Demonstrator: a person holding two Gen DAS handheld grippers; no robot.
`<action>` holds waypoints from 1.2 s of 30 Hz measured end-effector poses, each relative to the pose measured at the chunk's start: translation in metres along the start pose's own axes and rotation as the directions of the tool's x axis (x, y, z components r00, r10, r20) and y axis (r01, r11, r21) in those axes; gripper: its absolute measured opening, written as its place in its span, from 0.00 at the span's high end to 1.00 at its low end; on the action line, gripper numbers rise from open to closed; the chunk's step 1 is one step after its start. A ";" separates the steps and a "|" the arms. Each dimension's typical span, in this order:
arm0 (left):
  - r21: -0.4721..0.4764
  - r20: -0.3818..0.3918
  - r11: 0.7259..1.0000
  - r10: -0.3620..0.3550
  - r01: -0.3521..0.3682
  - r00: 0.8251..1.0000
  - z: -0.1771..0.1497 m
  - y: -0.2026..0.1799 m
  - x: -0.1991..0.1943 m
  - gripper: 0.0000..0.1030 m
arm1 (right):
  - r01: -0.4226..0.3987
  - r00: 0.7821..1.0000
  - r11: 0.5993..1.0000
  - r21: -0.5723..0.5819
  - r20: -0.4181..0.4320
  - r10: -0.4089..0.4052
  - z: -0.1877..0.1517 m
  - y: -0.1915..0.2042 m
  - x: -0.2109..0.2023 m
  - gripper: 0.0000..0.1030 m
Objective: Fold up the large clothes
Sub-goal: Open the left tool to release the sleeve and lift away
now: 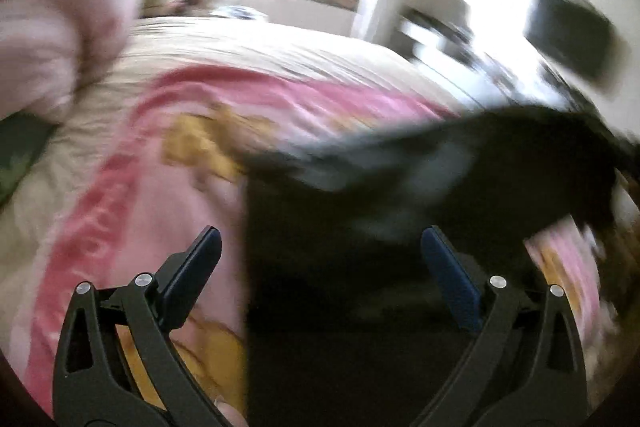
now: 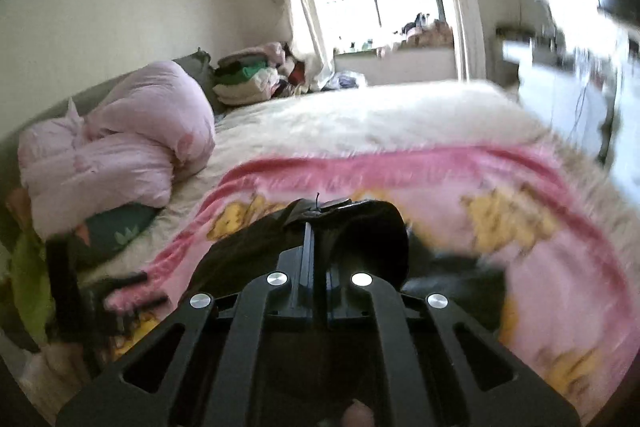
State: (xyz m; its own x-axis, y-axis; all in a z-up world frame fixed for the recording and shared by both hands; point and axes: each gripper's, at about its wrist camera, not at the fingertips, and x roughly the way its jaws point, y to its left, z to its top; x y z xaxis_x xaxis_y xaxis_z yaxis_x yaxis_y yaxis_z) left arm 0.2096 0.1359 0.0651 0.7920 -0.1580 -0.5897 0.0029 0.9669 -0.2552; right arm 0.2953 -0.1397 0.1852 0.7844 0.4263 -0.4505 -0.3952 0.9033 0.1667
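Note:
A black garment (image 1: 360, 287) lies spread over the pink blanket (image 1: 140, 207), and one part of it rises toward the right of the left wrist view. My left gripper (image 1: 320, 233) hovers over it, open wide, with neither blue pad touching the cloth. In the right wrist view my right gripper (image 2: 316, 223) is shut on a bunched edge of the black garment (image 2: 372, 231), which hangs lifted off the pink blanket (image 2: 520, 259). A blurred black two-pronged shape (image 2: 148, 289) at the lower left looks like the left gripper.
The bed has a cream cover (image 2: 360, 115) under the blanket. A bundled pale pink duvet (image 2: 120, 147) sits at the left, with a pile of folded clothes (image 2: 248, 79) behind it. Beyond are a bright window and sill (image 2: 396, 63); furniture with a dark screen (image 1: 568, 35) stands at the right.

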 end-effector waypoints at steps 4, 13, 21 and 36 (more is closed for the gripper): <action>-0.117 0.016 0.991 0.061 -0.059 0.998 0.016 0.028 0.025 0.09 | 0.055 0.998 0.998 -0.031 -0.033 -0.056 -0.004 -0.024 0.002 0.98; -0.075 -0.097 0.996 -0.055 0.048 0.994 0.004 0.003 0.084 0.48 | 0.141 0.981 0.989 -0.043 -0.127 -0.145 -0.054 -0.049 0.032 0.97; 0.020 -0.286 0.999 -0.028 0.035 0.958 -0.032 -0.015 0.136 0.63 | 0.145 0.961 0.988 -0.050 -0.231 -0.153 -0.080 -0.062 0.050 0.97; 0.084 -0.288 0.996 0.023 0.001 0.957 -0.041 -0.019 0.140 0.63 | 0.320 0.918 0.942 0.104 -0.280 -0.281 -0.097 -0.101 0.044 0.64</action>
State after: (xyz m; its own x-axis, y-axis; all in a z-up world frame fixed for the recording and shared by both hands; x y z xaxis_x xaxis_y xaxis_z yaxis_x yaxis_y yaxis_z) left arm 0.2954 0.0867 -0.0446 0.5823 -0.1865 -0.7913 0.0552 0.9802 -0.1904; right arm 0.3236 -0.2166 0.0637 0.6972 0.1245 -0.7060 -0.0718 0.9920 0.1041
